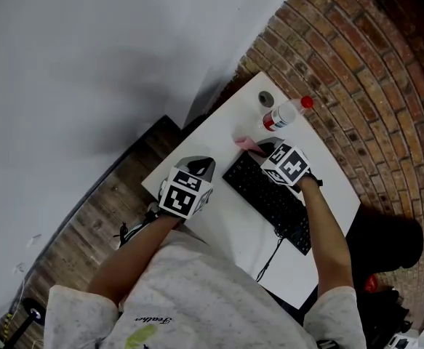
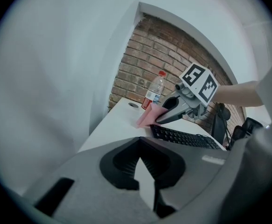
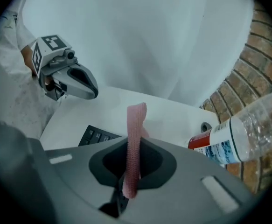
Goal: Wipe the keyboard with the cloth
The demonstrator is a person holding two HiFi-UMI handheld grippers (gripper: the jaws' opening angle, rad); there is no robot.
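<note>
Where the white desk (image 1: 222, 220) stands against a red-brick wall (image 1: 372, 86), the contents are as follows.

1. Black keyboard (image 1: 270, 198), with cable, lying diagonally across the desk.
2. Pink cloth (image 3: 133, 162), pinched edge-on between the closed fingers of the right gripper (image 3: 135, 141). A strip of it stands out past the fingertips. From the left gripper view it hangs at the keyboard's far end, on the bottle's side, and seems to reach the desk surface there; contact cannot be confirmed.
3. Clear plastic bottle with red cap and red label (image 1: 286, 113), upright, just beyond the cloth and near the wall.
4. Small grey ring (image 1: 266, 99), flat on the desk beside the bottle.
5. Left gripper (image 1: 203, 166), fingers brought together at the tips and holding nothing. It is held over the desk's edge on the person's left, apart from the keyboard, and points toward the right gripper.
</note>
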